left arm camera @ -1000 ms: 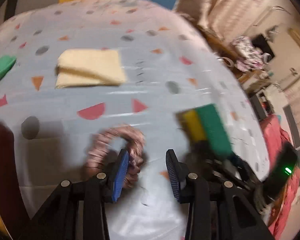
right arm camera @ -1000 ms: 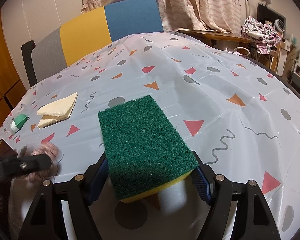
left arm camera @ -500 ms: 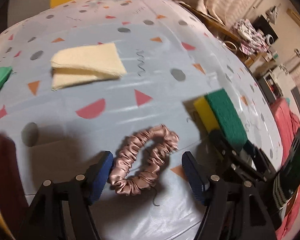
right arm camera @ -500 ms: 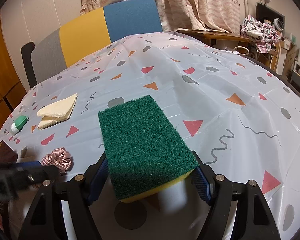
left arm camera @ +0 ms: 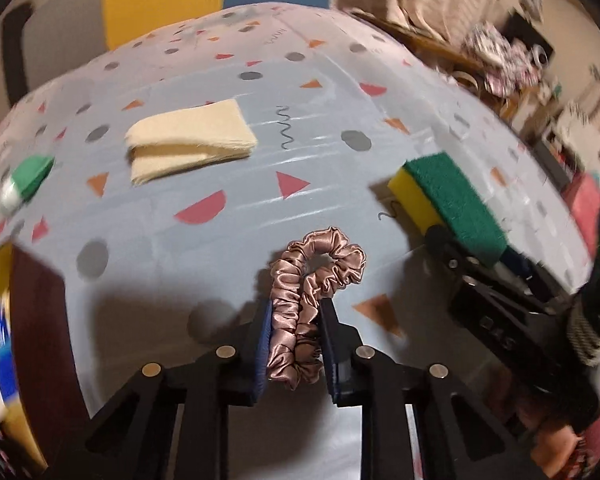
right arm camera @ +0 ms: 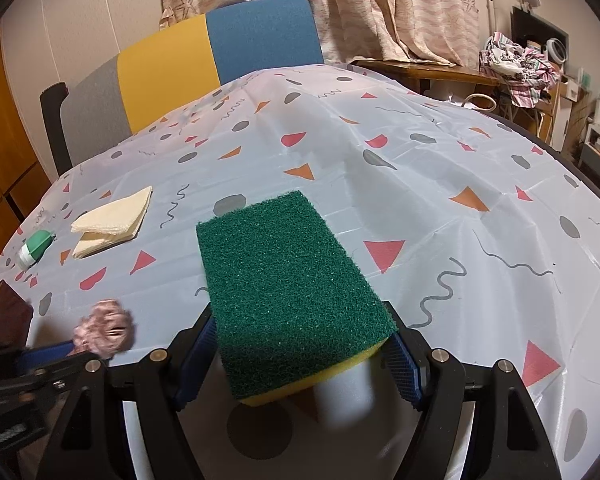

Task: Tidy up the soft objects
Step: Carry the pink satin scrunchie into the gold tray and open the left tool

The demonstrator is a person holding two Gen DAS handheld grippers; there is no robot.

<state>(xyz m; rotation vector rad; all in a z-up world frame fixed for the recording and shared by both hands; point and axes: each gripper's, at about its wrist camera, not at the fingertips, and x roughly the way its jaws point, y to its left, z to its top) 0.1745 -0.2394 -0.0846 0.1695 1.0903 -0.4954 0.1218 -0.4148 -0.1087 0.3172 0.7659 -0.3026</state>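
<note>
Patterned cloth covers the surface (right arm camera: 440,152). My left gripper (left arm camera: 294,336) is clamped on the pink scrunchie (left arm camera: 312,284), which looks slippery and limp, so I pinch both strands. My right gripper (right arm camera: 300,354) squeezes the springy sponge (right arm camera: 288,288) by its sides.

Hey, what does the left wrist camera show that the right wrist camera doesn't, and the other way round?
Only the left wrist view shows the left tongs shut on the pink scrunchie from close up, plus the sponge's yellow side.

Only the right wrist view shows the right tongs shut on the green-topped sponge from directly behind, and the full yellow and blue chair back.

Both show the folded cream cloth, the small green and white object near the table's left edge, and the patterned tablecloth.
</note>
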